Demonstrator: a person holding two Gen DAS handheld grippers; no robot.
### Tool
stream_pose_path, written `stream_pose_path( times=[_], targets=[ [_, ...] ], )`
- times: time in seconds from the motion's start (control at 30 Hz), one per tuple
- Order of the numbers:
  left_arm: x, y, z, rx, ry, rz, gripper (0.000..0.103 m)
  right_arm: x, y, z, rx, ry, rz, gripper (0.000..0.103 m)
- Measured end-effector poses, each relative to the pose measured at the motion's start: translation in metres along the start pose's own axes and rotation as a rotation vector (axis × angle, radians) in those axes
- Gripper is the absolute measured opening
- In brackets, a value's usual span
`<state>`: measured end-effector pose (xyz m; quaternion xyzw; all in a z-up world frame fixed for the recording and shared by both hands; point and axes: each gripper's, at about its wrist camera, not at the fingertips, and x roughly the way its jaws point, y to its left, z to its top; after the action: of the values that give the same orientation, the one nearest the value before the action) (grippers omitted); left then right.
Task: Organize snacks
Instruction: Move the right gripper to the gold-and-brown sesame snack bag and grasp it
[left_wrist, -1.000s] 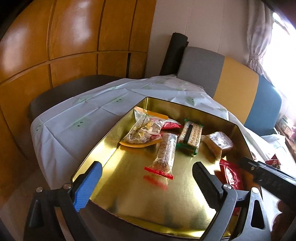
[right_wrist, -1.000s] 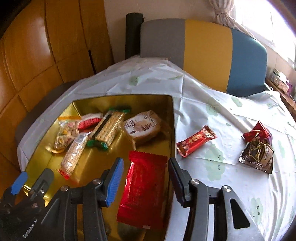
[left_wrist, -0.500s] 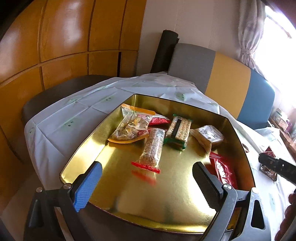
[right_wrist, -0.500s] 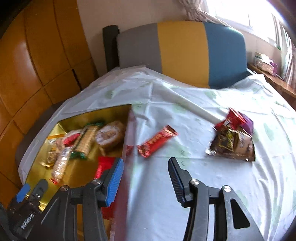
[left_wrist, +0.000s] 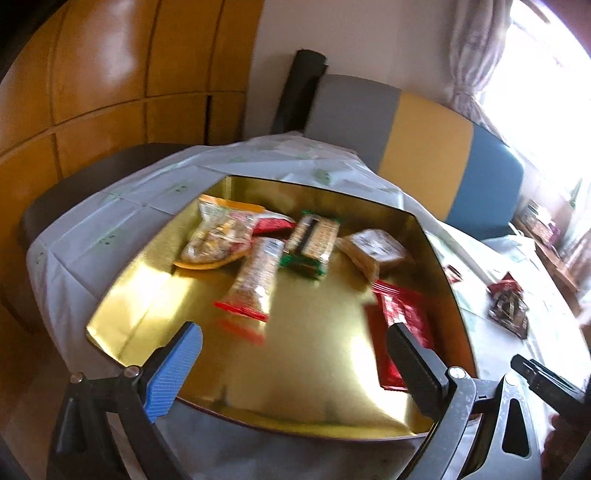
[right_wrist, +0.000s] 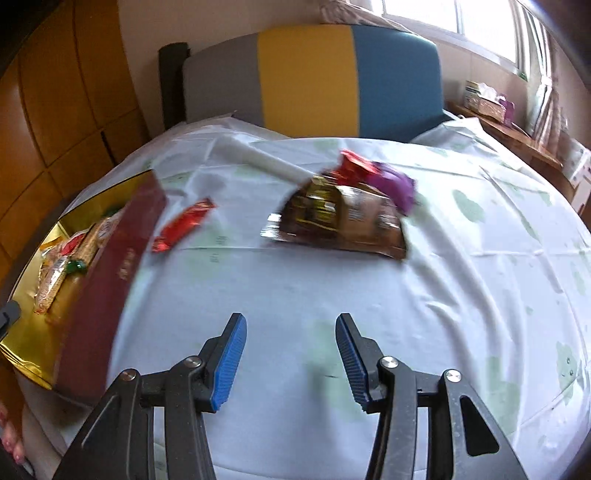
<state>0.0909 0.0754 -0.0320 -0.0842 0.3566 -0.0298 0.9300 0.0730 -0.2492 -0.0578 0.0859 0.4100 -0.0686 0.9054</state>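
the snacks sit in two groups. most lie inside the gold box (left_wrist: 303, 369) on the left part of the table (right_wrist: 332, 314): a clear bag of mixed bits (left_wrist: 218, 236) on an orange pack, a long bar with red ends (left_wrist: 255, 280), a green-edged cracker pack (left_wrist: 312, 240), a brown bun pack (left_wrist: 376, 247) and a flat red pack (left_wrist: 402, 325) by the right wall of the box. the rest are out on the white cloth with pale green shapes: a small red bar (right_wrist: 183, 225) just beside the dark red outside wall of the box, and farther right a heap with a shiny brown bag (right_wrist: 340, 221), a red pack (right_wrist: 356, 166) and a purple pack (right_wrist: 397, 184) touching each other. the left tool (left_wrist: 291, 350) hangs over the near part of the box, spread wide, with nothing between its fingers. the right tool (right_wrist: 290, 358) is over bare cloth, near the heap but apart from it, its blue pads (right_wrist: 231, 354) parted and holding nothing. behind the table stands a grey, yellow and blue chair (right_wrist: 314, 74)
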Motion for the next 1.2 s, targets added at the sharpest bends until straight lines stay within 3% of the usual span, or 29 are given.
stream_pose_path(
  times=[0.1, 0.27, 0.47, 0.6, 0.73, 0.83, 0.97, 1.03, 1.2],
  targets=[
    [-0.007, -0.011, -0.004, 0.017, 0.003, -0.02, 0.1, -0.001, -0.024, 0.008, 0.019, -0.027, 0.02, 0.051],
    [-0.019, -0.029, -0.011, 0.065, 0.015, -0.049, 0.1, 0.011, -0.056, 0.05, 0.07, -0.073, 0.037, 0.052],
    [-0.03, -0.046, -0.019, 0.099, 0.041, -0.085, 0.1, 0.051, -0.08, 0.085, 0.142, -0.007, 0.087, 0.052],
    [-0.033, -0.053, -0.021, 0.119, 0.036, -0.075, 0.1, 0.053, -0.085, 0.072, 0.192, 0.042, 0.184, 0.052],
    [-0.032, -0.056, -0.023, 0.122, 0.041, -0.073, 0.1, 0.04, -0.074, 0.048, 0.139, 0.097, 0.326, 0.052],
    [-0.031, -0.059, -0.023, 0.125, 0.045, -0.071, 0.1, 0.02, -0.061, 0.046, -0.002, 0.027, 0.207, 0.053],
    [-0.031, -0.063, -0.023, 0.125, 0.055, -0.077, 0.1, 0.008, -0.042, 0.069, -0.185, -0.097, 0.098, 0.074],
    [-0.033, -0.066, -0.023, 0.134, 0.054, -0.075, 0.1, 0.013, -0.034, 0.08, -0.252, -0.088, 0.101, 0.074],
    [-0.037, -0.075, -0.022, 0.157, 0.055, -0.076, 0.1, 0.058, -0.014, 0.087, -0.381, 0.045, 0.054, 0.074]
  ],
)
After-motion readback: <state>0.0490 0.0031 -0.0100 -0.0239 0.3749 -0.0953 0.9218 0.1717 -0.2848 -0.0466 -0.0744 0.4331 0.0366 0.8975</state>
